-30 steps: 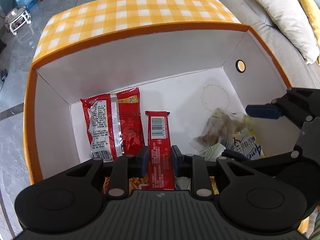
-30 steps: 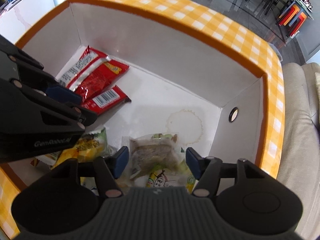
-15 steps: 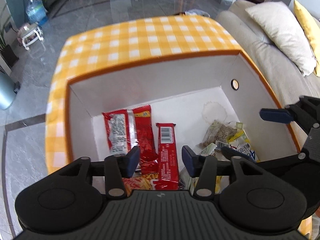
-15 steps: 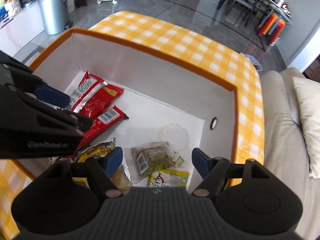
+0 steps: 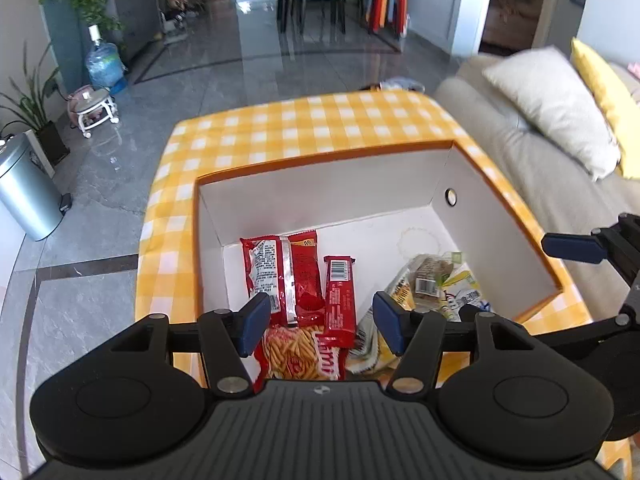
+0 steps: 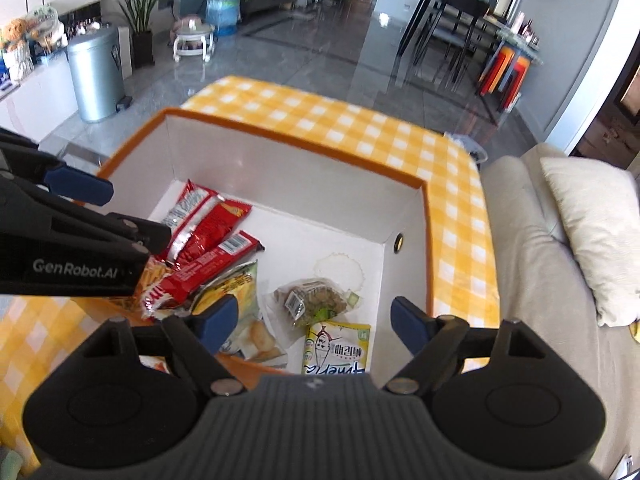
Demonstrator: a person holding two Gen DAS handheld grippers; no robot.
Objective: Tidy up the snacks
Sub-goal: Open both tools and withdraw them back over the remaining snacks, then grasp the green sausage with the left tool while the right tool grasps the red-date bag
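Note:
An orange-rimmed white box [image 5: 320, 196] [image 6: 280, 172] stands on a yellow checked table. Inside lie a red snack bag [image 5: 280, 272] [image 6: 200, 220], a red bar [image 5: 339, 292] [image 6: 224, 252], a fries packet [image 5: 300, 352], a clear packet of brown cake [image 5: 428, 276] [image 6: 316, 300], a yellow-white packet [image 6: 338, 350] and a yellow-green chip bag [image 6: 232, 292]. My left gripper [image 5: 320, 326] is open and empty above the box's near left side. My right gripper [image 6: 310, 322] is open and empty above the near right side.
A beige sofa [image 5: 560, 184] with a white cushion [image 6: 592, 240] stands right of the table. A silver bin [image 6: 96, 72], a water bottle [image 5: 105, 63], a small white stool [image 5: 94, 110] and plants stand on the grey floor. Dining chairs stand at the back.
Both grippers have risen up and back out of the box. The left gripper let go of the red bar and opened; the right opened wider. The snacks stay in the box.

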